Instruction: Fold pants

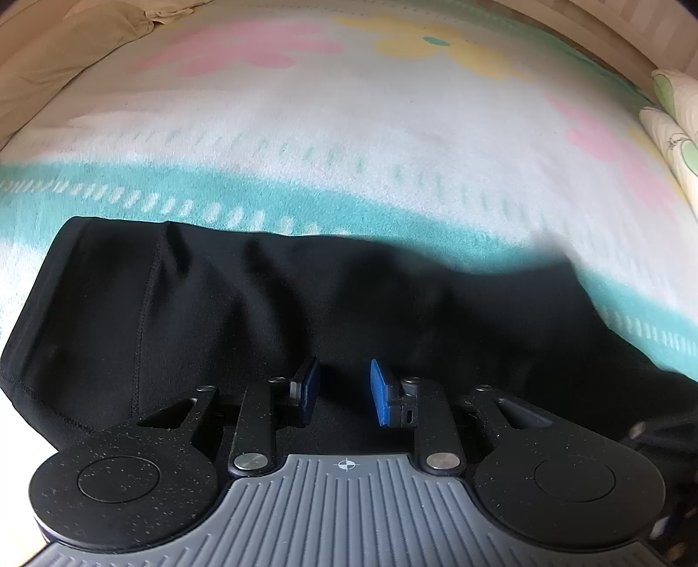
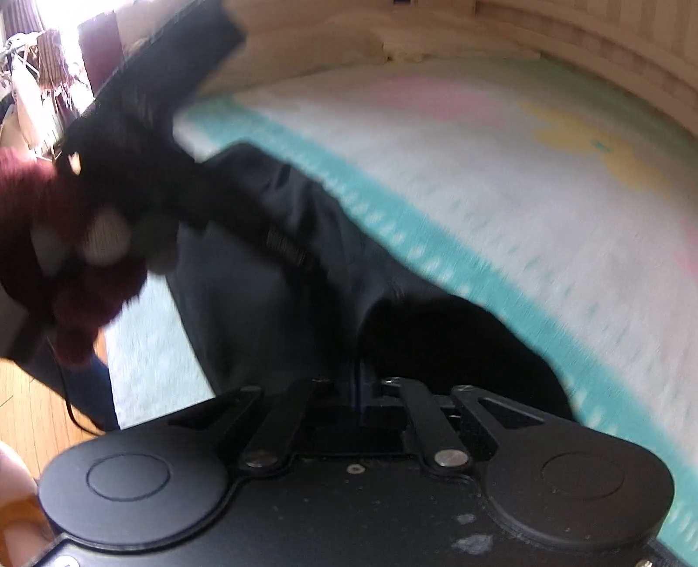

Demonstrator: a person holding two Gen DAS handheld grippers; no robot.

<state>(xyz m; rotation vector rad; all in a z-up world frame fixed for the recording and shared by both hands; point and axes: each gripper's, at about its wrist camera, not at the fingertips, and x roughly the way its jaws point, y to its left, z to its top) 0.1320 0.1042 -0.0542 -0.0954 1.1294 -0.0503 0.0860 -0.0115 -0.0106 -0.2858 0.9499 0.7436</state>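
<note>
The black pants (image 1: 261, 305) lie on a pastel blanket (image 1: 349, 131) in the left wrist view, their far edge running across the frame. My left gripper (image 1: 344, 388) is open just above the black fabric, its blue pads (image 1: 378, 392) apart with nothing between them. In the right wrist view my right gripper (image 2: 358, 388) is shut on a raised fold of the pants (image 2: 279, 283), which hangs up from the blanket (image 2: 501, 174). The other gripper and the hand holding it (image 2: 131, 144) show blurred at the upper left of that view.
A beige pillow (image 1: 87, 39) lies at the far left of the bed and patterned pillows (image 1: 676, 113) at the right. A wooden headboard (image 2: 545, 30) runs behind. Wooden floor (image 2: 30, 405) shows to the left of the bed.
</note>
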